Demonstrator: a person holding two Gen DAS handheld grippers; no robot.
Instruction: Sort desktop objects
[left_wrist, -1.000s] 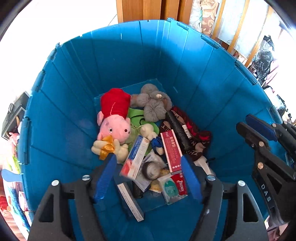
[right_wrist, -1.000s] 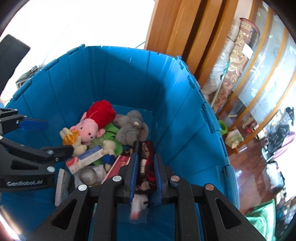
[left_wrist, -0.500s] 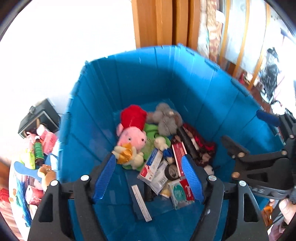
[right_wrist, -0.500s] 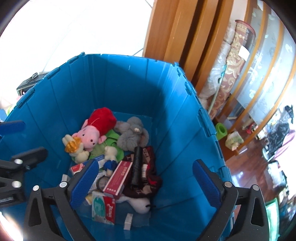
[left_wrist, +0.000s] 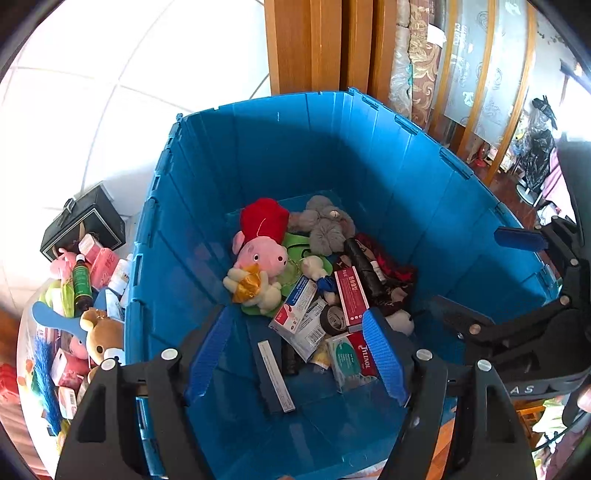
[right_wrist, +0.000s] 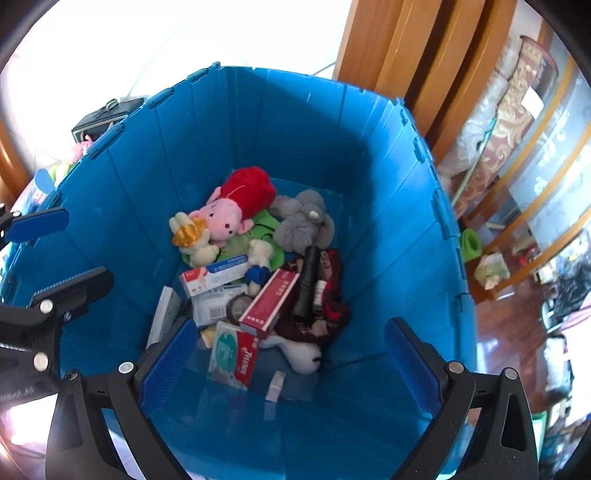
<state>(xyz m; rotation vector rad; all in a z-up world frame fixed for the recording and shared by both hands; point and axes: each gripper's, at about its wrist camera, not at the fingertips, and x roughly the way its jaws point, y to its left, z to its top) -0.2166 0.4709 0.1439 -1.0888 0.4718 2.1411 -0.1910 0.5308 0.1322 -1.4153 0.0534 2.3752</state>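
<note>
A deep blue bin (left_wrist: 369, 155) (right_wrist: 258, 122) holds a pink pig plush in a red dress (left_wrist: 260, 251) (right_wrist: 229, 214), a grey plush (left_wrist: 327, 225), a red box (right_wrist: 267, 302), a Tylenol box (left_wrist: 352, 356) (right_wrist: 236, 352) and other packets. A small white box (right_wrist: 275, 386) lies alone on the bin floor. My left gripper (left_wrist: 295, 350) hangs open over the near side of the bin with nothing between its fingers. My right gripper (right_wrist: 290, 360) stands wide open above the small white box, apart from it. Each gripper shows at the edge of the other's view.
Outside the bin's left wall lies a pile with a bear plush (left_wrist: 101, 334), a green bottle (left_wrist: 82, 282) and pink boxes, behind them a black case (left_wrist: 85, 225). Wooden panels (left_wrist: 314, 44) and rolled fabric stand behind the bin. White tiled floor lies at the back left.
My right gripper opened wide and let go of the small white box, which fell to the bin floor. Both grippers rose away from the contents; the left view now takes in the outside pile.
</note>
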